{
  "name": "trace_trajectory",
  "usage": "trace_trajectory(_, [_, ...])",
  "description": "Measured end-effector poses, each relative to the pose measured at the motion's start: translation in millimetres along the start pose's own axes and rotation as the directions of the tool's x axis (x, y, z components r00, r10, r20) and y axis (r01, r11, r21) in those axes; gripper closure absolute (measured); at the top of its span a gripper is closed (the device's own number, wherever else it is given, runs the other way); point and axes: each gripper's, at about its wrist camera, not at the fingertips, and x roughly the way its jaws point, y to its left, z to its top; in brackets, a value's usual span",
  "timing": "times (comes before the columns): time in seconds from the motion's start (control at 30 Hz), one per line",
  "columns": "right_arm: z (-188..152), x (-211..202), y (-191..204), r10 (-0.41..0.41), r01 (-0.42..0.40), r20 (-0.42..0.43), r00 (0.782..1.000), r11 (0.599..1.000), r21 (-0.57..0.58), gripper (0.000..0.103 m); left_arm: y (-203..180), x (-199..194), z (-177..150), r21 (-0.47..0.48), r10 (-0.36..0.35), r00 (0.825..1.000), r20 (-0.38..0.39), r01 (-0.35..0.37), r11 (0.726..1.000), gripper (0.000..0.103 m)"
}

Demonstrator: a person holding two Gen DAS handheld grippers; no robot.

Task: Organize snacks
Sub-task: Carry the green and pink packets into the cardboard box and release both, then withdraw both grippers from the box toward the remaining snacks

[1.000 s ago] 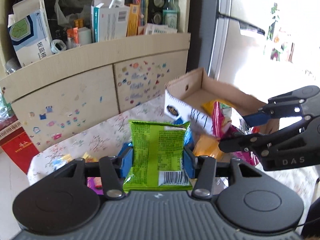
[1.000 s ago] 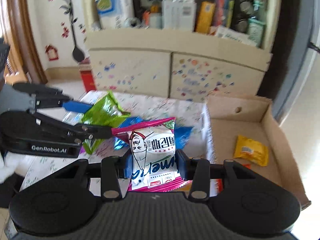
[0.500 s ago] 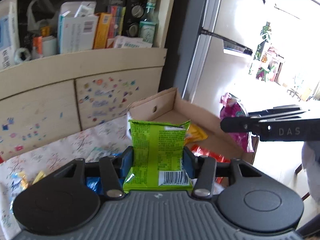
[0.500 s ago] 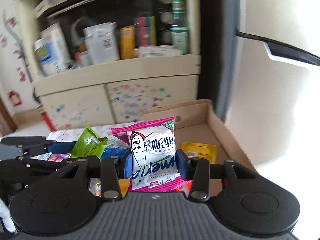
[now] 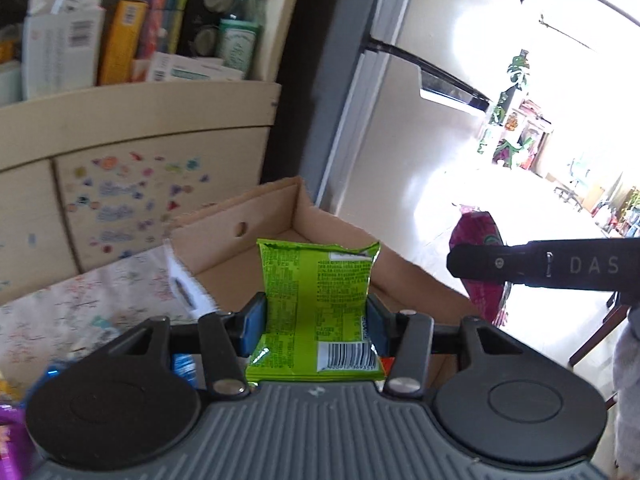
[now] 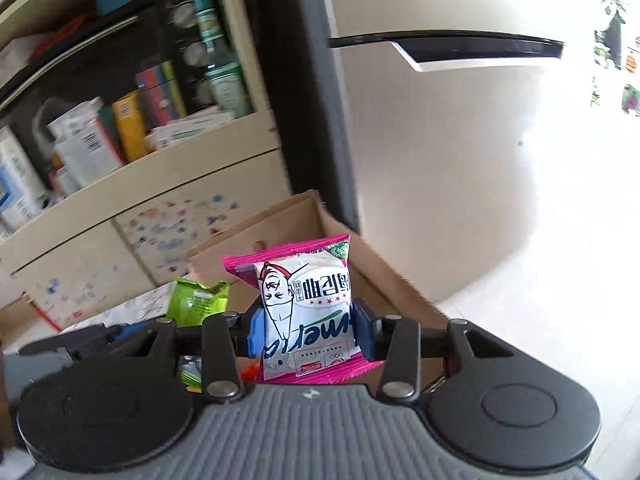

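While both tools are clamping packets, left tool [image 5: 316,316] gripping green packet [image 5: 316,300], right tool [image 6: 306,328] pinching pink packet [image 6: 308,312], cardboard box [image 5: 320,224] is lying just ahead and below, left one looking nearer.

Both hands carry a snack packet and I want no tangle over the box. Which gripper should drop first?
Probably left. The left gripper holds the green packet with the cardboard box open right behind it; the right gripper with the pink packet sits nearer the box's far wall.

Probably a home: cluttered shelf [image 5: 132,80], stickered cabinet [image 5: 160,200].
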Motion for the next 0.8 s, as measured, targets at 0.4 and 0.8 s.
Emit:
trace_trajectory(0.4, [-4.2,1.6,-4.4,0.023,-0.023,-0.006,1.000,0.998,0.050,0.026,-5.3,-13.3,1.9,0.011,0.049,0.999,0.017,-0.049,0.999,0.017])
trace_trajectory(0.8, [-42.7,-2.1,18.0,0.116,-0.114,-0.119,0.986,0.993,0.021,0.023,45.6,-72.9,-23.5,-0.011,0.245,0.963,-0.114,-0.247,0.969,0.011])
